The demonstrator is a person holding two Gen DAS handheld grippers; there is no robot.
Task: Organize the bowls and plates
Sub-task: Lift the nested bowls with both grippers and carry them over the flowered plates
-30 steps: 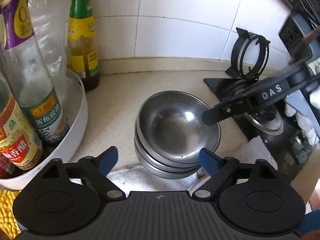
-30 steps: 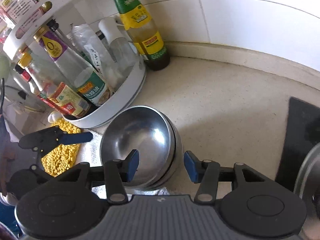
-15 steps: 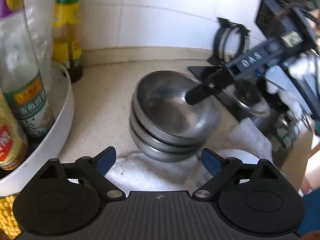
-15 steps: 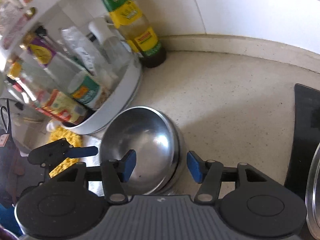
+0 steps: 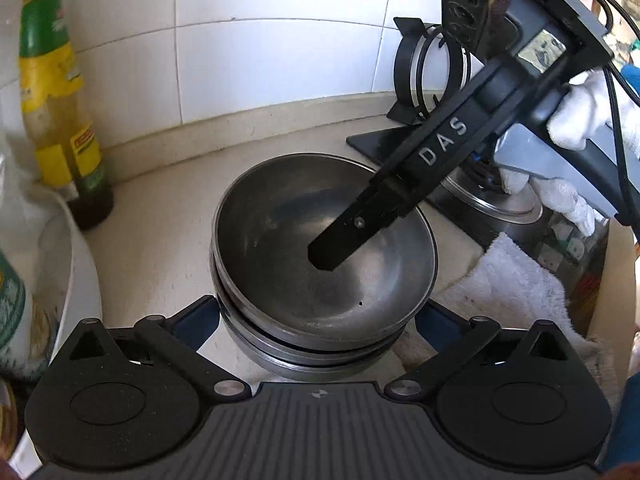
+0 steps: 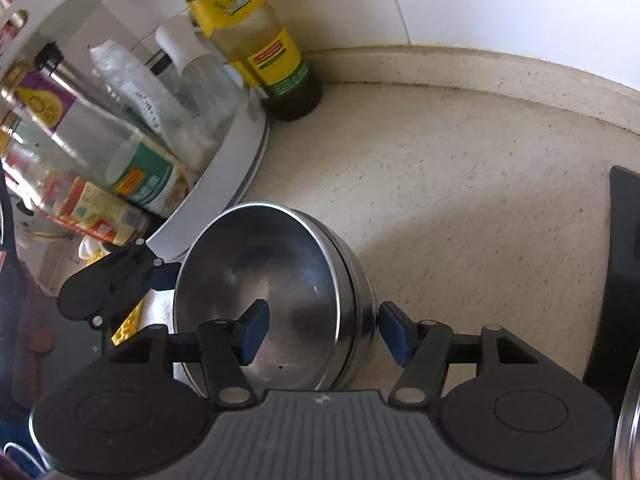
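The stack of steel bowls [image 5: 324, 280] sits at the centre of the left view, on the pale surface [image 6: 460, 208] with its near edge over a white towel [image 5: 516, 284]. My left fingers [image 5: 316, 324] are opening wide and straddle the stack low at its sides, pads not yet pressing. My right fingers [image 6: 320, 332] are opening too: one pad hangs inside the top bowl, the other outside the rim at lower centre of the right view, nothing clamped. I judge this to be the grasp step on the stack. Next I need to settle which fingers take the load, then close evenly so the nested bowls do not slip. The white bottle rack [image 6: 224, 184] stands just beside the stack at left, so any lift should clear it.
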